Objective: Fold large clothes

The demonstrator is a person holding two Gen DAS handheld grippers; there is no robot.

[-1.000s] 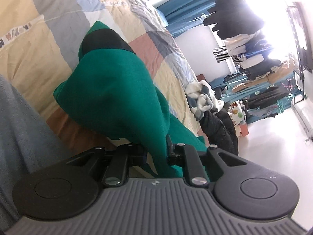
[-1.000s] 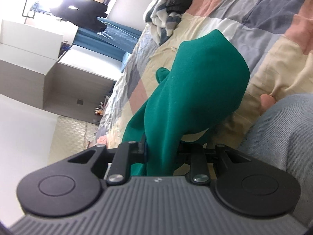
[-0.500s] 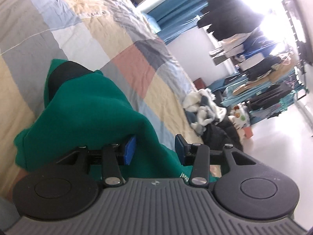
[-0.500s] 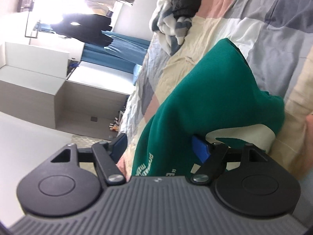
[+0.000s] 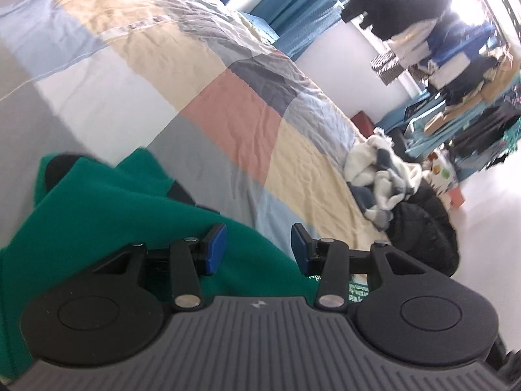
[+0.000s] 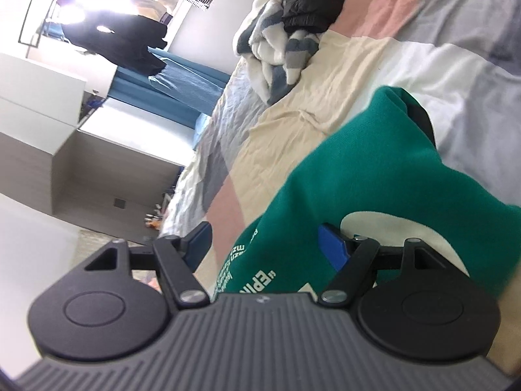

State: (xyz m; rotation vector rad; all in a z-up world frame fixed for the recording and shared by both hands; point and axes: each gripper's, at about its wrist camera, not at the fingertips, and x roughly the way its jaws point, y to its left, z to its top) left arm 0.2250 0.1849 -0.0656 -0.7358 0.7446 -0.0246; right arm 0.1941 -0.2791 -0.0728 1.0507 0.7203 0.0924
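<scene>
Green sweatshirt (image 5: 97,202) now released, both grippers' jaws parted, previously clamped.

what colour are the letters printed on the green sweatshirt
White, on the green sweatshirt; clearest in the right wrist view, beside the gripper's base.

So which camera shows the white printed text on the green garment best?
The right wrist view: white lettering on the green garment sits readable just above the gripper body. The left wrist view shows only a small sliver of that print at the garment edge.
</scene>
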